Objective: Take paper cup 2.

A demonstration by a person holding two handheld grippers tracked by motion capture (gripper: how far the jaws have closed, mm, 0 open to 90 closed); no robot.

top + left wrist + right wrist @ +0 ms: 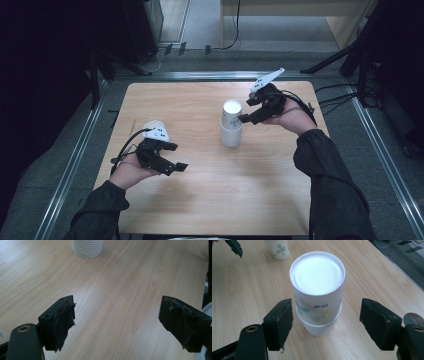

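Note:
A stack of upside-down white paper cups (231, 125) with a flower print stands at the table's middle. My right gripper (248, 110) is just right of its top, open; in the right gripper view its jaws flank the stack (318, 290) on both sides without touching, right gripper (327, 315). My left gripper (177, 156) hovers open over the front left of the table with nothing between its pads. In the left gripper view the left gripper (117, 312) faces bare wood, and the stack's ribbed base (87, 248) is far ahead.
A single flower-print cup (153, 126) stands just behind my left hand, also the single cup (277, 248). The wooden table (215, 200) has free room in front. Metal rails (75, 160) run along the floor beside it.

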